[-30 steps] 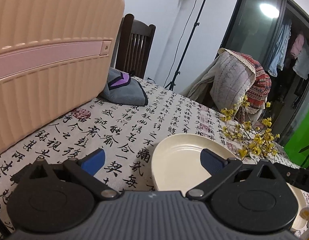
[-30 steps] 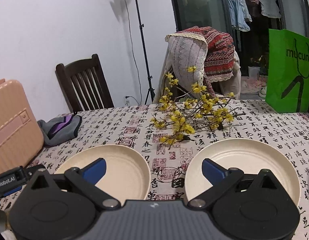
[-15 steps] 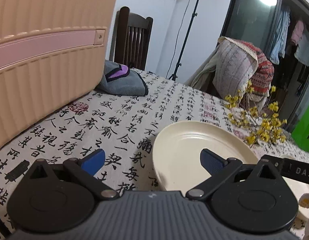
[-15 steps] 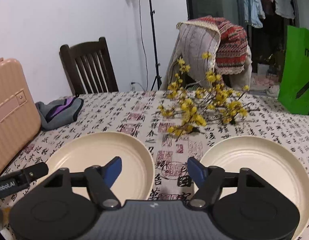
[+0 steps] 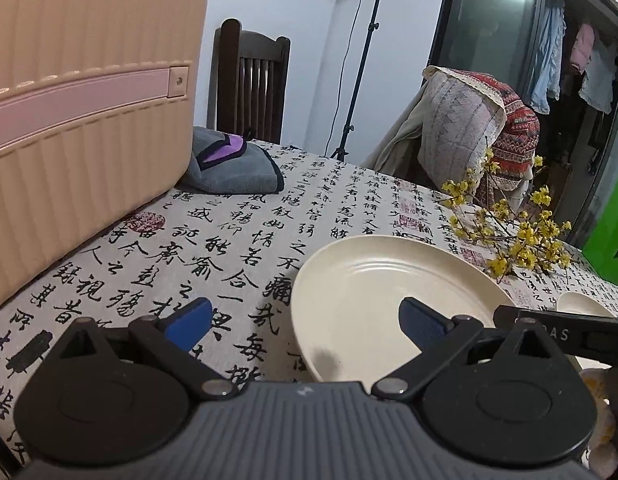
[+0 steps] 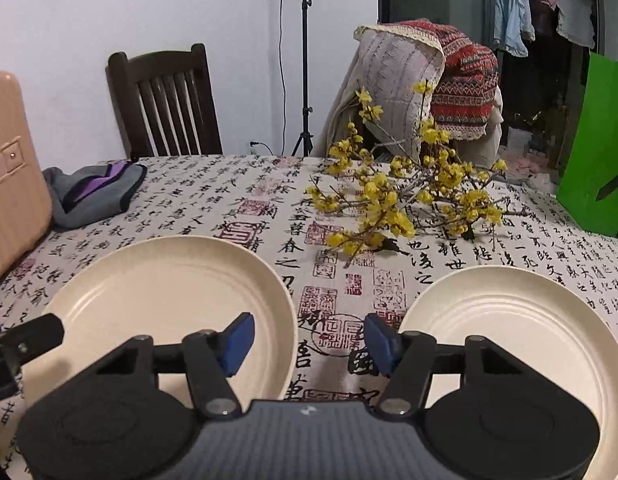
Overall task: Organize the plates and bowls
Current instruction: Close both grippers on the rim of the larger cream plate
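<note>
Two cream plates lie on the calligraphy-print tablecloth. In the right wrist view the left plate (image 6: 161, 292) and the right plate (image 6: 521, 320) sit side by side. My right gripper (image 6: 309, 340) hovers low over the gap between them, its jaws closing. Its left finger is above the left plate's right rim, its right finger is above bare cloth, and no pad presses on anything. My left gripper (image 5: 305, 322) is open at the left plate (image 5: 389, 300). Its right finger is over the plate and its left finger over cloth. Part of the right plate (image 5: 581, 308) shows at far right.
A pink ribbed suitcase (image 5: 77, 120) stands on the table's left side, with a grey and purple pouch (image 5: 233, 168) beside it. Yellow flowering branches (image 6: 409, 200) lie behind the plates. A green bag (image 6: 597, 160) stands at the right, with chairs and a light stand beyond the table.
The right gripper's jaws have narrowed, and it has moved lower and closer to the gap between the plates. The left gripper stays open and its view has rolled slightly.
</note>
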Demonstrator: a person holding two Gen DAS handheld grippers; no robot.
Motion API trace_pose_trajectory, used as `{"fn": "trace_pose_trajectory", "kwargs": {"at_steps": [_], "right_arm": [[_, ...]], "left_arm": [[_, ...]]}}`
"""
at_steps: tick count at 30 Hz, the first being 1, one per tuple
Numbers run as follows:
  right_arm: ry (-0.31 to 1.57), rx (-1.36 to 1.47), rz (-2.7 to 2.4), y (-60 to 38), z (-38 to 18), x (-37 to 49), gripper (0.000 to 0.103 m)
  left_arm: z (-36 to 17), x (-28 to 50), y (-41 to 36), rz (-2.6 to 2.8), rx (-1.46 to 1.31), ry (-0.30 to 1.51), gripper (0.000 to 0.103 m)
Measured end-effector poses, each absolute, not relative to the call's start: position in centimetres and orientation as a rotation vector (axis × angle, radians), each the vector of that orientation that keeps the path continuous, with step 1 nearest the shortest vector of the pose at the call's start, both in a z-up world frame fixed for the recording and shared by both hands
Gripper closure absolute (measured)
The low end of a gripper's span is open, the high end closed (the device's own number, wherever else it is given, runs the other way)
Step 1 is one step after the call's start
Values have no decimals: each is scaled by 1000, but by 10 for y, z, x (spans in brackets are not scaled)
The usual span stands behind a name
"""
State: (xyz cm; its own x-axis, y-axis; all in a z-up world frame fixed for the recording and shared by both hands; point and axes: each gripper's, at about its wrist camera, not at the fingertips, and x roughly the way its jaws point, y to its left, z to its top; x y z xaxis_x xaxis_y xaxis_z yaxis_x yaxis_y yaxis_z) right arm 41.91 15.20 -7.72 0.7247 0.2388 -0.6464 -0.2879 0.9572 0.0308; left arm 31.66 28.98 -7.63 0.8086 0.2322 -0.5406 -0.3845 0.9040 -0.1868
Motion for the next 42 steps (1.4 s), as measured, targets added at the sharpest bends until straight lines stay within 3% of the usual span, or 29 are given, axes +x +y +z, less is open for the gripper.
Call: {"fn": "trace_pose_trajectory", "kwargs": {"at_steps": [8,14,19,20,24,29,32,42], "right_arm": [[738,-36,309,153,-86,432,55],[775,33,344,150,-90,441,56],[778,63,387,146,-89,438,86],[783,72,399,145,-89,437,88],[777,70,408,144,-89,431,89],[783,53,417,144,-87,423,89],[785,46,419,143,-86,417,90],[770,14,420,147,-85,399,90]], "left_arm": [[-79,318,290,327,-308,532,10],[-81,320,292,320,-321,539,25],[-82,322,294,306,-333,550,48],[-83,323,295,302,-338,555,51],[-85,324,297,303,-354,563,63],[-85,324,300,312,-365,570,66],[-85,323,300,310,-364,571,74],[-86,325,298,336,-329,592,77]]}}
